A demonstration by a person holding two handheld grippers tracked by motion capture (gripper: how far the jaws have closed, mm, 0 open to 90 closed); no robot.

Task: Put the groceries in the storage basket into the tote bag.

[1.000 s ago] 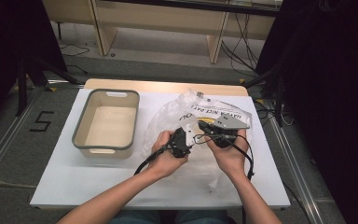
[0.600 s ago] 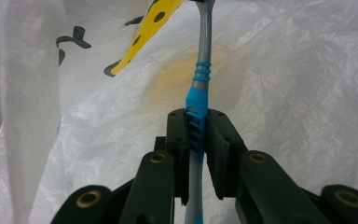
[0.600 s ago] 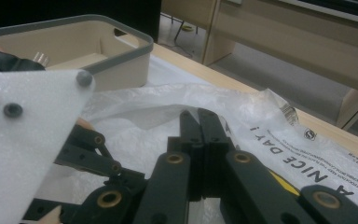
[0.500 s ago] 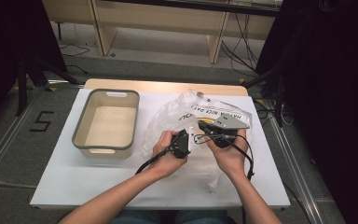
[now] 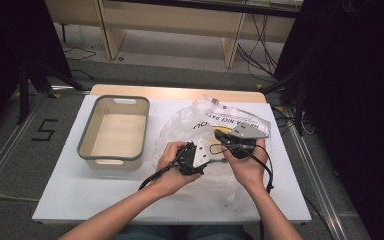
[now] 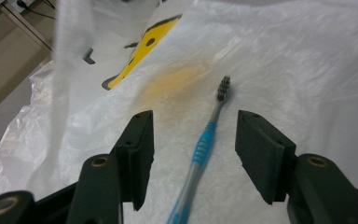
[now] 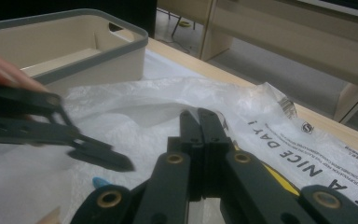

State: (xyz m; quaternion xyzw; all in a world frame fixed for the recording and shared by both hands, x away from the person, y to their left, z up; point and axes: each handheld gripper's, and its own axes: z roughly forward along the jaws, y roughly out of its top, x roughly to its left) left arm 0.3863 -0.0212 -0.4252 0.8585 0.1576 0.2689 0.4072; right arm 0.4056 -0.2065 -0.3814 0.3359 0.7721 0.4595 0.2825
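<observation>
The left gripper (image 6: 193,154) has just been opening its jaws — the blue toothbrush (image 6: 204,148) lies free between them on the white plastic bag (image 6: 307,70). The right gripper (image 7: 200,126) has its jaws pressed together on the bag's edge, near the beige bin (image 7: 74,51).

You have a beige bin (image 5: 113,132) with a grey rim standing on the white table (image 5: 80,190), which serves as your landmark. Beyond the bin, past the table's far edge, wooden shelving legs (image 5: 105,30) rise from the grey floor. Left of the bin, a black "5" (image 5: 45,130) marks the floor.
</observation>
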